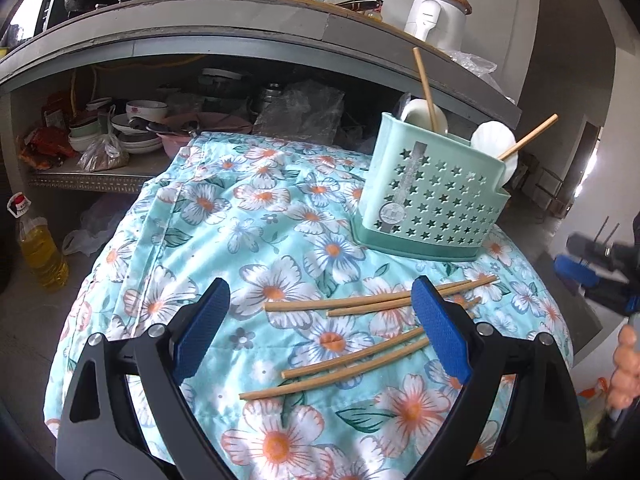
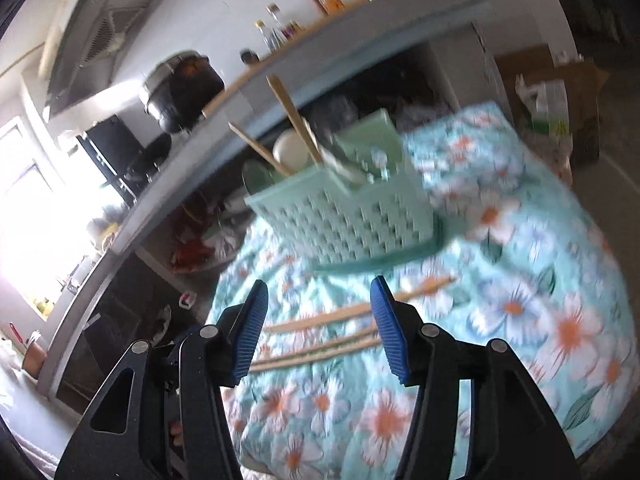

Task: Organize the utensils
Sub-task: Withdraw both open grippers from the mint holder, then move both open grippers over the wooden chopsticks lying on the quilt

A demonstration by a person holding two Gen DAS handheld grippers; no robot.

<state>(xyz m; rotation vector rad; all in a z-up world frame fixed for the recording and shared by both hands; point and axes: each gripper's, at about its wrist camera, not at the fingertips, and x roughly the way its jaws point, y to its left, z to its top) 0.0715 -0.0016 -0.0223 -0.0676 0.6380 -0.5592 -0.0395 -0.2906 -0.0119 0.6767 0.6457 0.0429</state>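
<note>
Bamboo chopsticks (image 1: 352,304), four loose, lie on the floral cloth (image 1: 224,216) in front of the mint caddy (image 1: 432,196); two more stand inside it with white spoons (image 1: 494,140). Left gripper (image 1: 320,328) released, hovering over the sticks. Right gripper (image 2: 318,328) also released, nothing between its pads, view blurred.

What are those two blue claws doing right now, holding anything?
Left gripper: open, holding nothing, above the loose chopsticks.
Right gripper: open, empty.
</note>
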